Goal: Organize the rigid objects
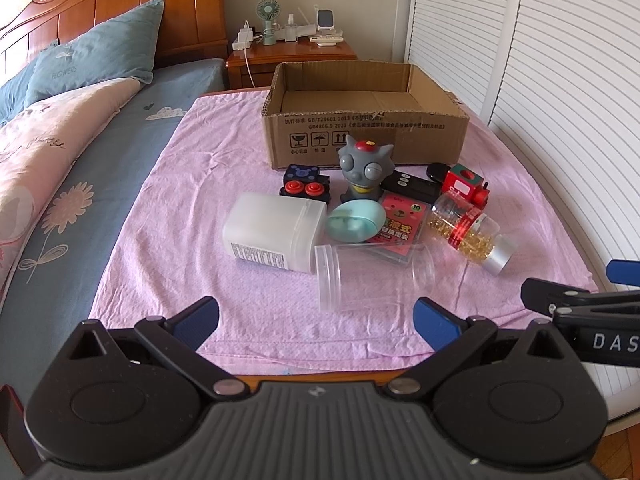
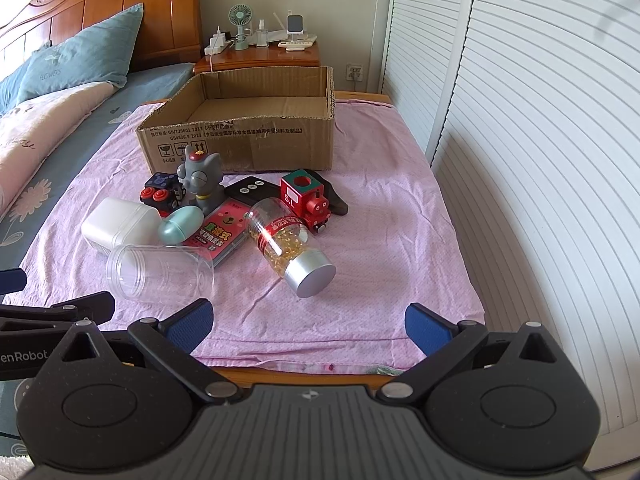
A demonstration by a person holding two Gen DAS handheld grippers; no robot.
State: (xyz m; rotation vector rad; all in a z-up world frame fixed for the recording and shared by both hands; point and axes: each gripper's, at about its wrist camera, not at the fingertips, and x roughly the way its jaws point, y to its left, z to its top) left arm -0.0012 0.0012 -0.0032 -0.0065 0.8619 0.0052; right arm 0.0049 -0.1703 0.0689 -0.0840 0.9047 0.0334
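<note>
The box (image 1: 366, 140) stands open at the far end of the pink cloth (image 1: 168, 216), and the clutter lies just in front of it. Nearest the box stand the grey cat (image 1: 362, 174) and a black block toy (image 1: 306, 186) to its left; the red train (image 2: 306, 198) sits to the cat's right, touching a black remote (image 2: 252, 190). Further from the box lie a teal egg (image 1: 354, 222), a pink card pack (image 1: 400, 226), a white tub (image 1: 274, 236) on its side, a pill bottle (image 2: 290, 246) on its side with its silver cap away from the box, and a clear jar (image 1: 372, 280) on its side, farthest from the box. The left gripper (image 1: 316, 320) hovers spread wide and empty, the clear jar just ahead between its fingers' lines. The right gripper (image 2: 308, 320) is likewise released, holding nothing, with the pill bottle just ahead.
</note>
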